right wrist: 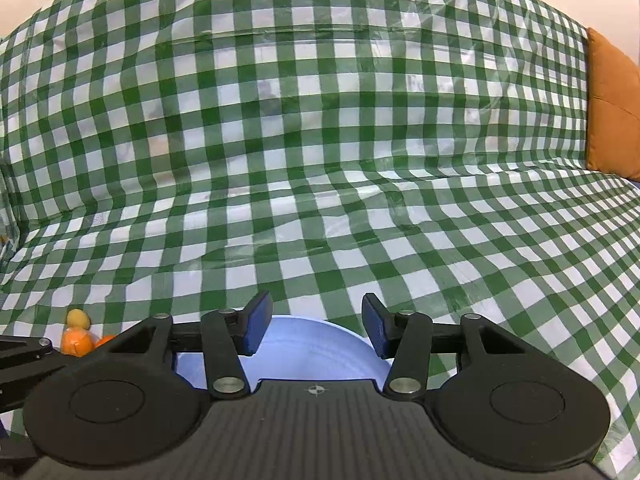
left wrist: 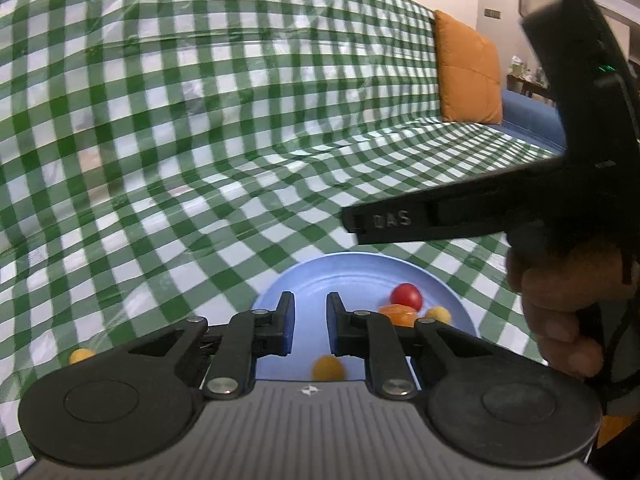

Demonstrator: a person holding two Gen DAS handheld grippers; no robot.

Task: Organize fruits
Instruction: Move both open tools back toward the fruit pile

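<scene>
The fruits are small and round: in the left wrist view a red tomato (left wrist: 406, 295), an orange piece (left wrist: 397, 314) and a yellow ball (left wrist: 438, 314) sit touching one another on the right part of a blue plate (left wrist: 320, 280), with a second yellow ball (left wrist: 328, 368) on the plate close under the left gripper (left wrist: 310, 322), just right of its centre line. One more yellow ball (left wrist: 81, 356) lies off the plate on the checked cloth (left wrist: 200, 160), low and to the left of that gripper. The left gripper hovers over the plate with its jaws a little apart and nothing between them. The right gripper (right wrist: 316, 330) also hangs above a blue plate (right wrist: 320, 340) with its jaws set wider and nothing held; in its view a yellow ball (right wrist: 77, 318) and orange pieces (right wrist: 76, 343) show far to its left, half hidden by its own linkage. Whether both views show one plate I cannot tell. Being round, the fruits offer no long axis to line up with. By my judgement the stray ball on the cloth is the piece left to gather, and the left gripper is nearer: it would swing left and down to reach it.
</scene>
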